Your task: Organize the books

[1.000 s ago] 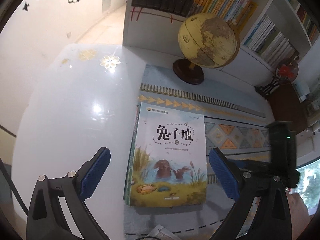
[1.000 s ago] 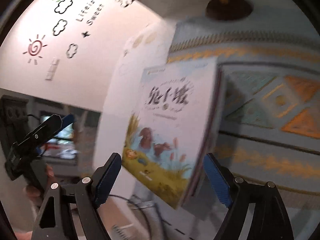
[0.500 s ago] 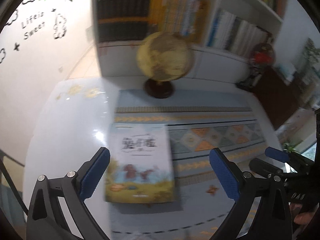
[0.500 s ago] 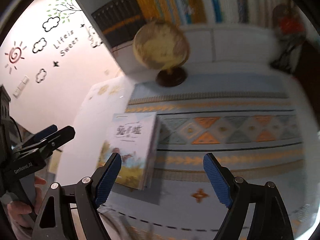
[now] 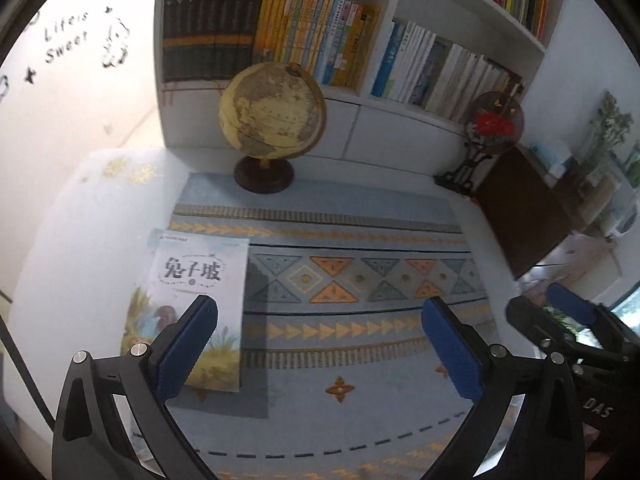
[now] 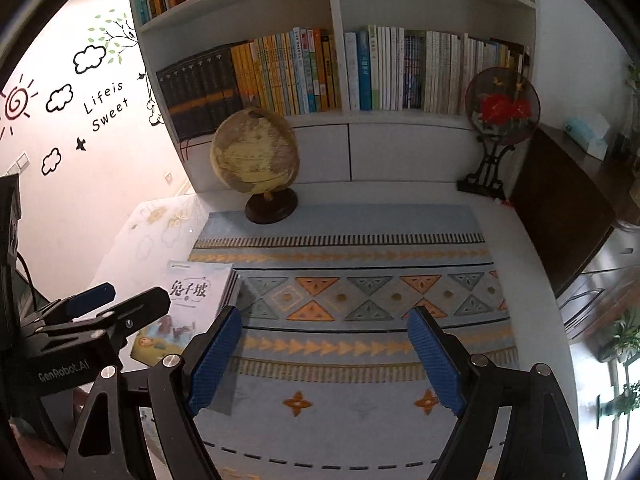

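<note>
Both tools hang above the bench (image 5: 72, 240), side by side, angled down and forward toward the bookshelf (image 6: 340, 8) at the back.

The left tool (image 5: 320, 348) has its blue pads (image 5: 188, 352) spread wide with nothing between them. Its left finger overlaps the lower part of the book stack (image 5: 196, 280) in the left wrist view, but whether it touches the cover cannot be told. In the right wrist view the left tool (image 6: 120, 300) shows at the left edge as a black body with a blue pad, pointing toward the stack, and a bit of the person's hand shows beneath it.

The right tool (image 6: 324, 360) is likewise spread wide and empty, its pads (image 6: 436, 364) framing bare patterned mat (image 6: 360, 380). It sits to the right of the left tool; in the left wrist view the right tool (image 5: 560, 316) shows at the right edge, over the mat's right end.

The book stack (image 6: 192, 300) lies flat at the left end of the mat (image 5: 360, 272), cover up, with an illustrated cover and Chinese title; the edges of several books beneath the top one show along its right side. A globe (image 5: 272, 112) on a dark round base stands behind it at the mat's far edge, well apart from the books. A round ornament on a black stand (image 6: 500, 120) stands at the far right corner of the bench. Behind both, the bookshelf holds rows of upright volumes.
</note>
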The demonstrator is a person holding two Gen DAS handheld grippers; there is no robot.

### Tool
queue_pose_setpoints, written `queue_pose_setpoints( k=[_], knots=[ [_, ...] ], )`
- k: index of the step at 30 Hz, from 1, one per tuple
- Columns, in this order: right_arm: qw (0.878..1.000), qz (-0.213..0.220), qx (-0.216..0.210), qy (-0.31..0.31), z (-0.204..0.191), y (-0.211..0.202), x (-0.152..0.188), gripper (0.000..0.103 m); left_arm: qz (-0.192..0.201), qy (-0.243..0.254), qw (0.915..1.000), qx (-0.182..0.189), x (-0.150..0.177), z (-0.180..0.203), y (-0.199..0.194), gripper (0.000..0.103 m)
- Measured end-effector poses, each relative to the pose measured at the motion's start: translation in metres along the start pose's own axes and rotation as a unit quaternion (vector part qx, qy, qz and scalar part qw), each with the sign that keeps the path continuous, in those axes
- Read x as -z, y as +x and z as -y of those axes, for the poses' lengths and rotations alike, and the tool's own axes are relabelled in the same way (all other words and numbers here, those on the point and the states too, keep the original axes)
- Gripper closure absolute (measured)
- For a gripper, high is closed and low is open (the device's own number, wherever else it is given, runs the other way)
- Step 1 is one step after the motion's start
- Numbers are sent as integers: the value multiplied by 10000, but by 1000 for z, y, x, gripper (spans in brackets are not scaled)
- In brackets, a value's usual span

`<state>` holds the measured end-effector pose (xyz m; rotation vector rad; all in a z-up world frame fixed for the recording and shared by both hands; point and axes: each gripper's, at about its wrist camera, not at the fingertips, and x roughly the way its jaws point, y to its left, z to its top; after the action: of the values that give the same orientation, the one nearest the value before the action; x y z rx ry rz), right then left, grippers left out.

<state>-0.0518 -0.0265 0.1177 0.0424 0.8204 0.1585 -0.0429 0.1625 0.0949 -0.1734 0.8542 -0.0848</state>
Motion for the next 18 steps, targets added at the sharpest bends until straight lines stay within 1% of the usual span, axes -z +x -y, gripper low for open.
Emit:
queue_pose_setpoints(
  k=[1,5,6,8,11,12,13,15,18],
  knots=[
    [10000,22,-16,-11,3,1,1,20,51,20,9999,-115,2,3,1,1],
    [9999,97,-100,-58,8,7,8,19,142,17,9996,-239,6,11,6,1],
    [9998,132,-86,-73,8,9,10,19,195,27,9992,-334,8,13,6,1],
    [9996,246,-116,-55,9,11,15,19,277,147,9980,-557,11,17,7,1],
    [9990,406,-157,-55,9,14,20,20,308,528,9938,-931,18,27,9,1],
    [9988,443,-169,-97,9,15,21,20,320,567,9927,-1016,21,27,10,1],
    [9986,476,-181,-145,8,16,22,20,314,577,9921,-1067,24,26,11,1],
    [9984,473,-241,-190,9,18,23,20,235,497,9933,-1020,26,23,14,1],
    [9985,357,-372,-190,10,23,26,20,132,379,9942,-996,27,20,18,1]
  ],
)
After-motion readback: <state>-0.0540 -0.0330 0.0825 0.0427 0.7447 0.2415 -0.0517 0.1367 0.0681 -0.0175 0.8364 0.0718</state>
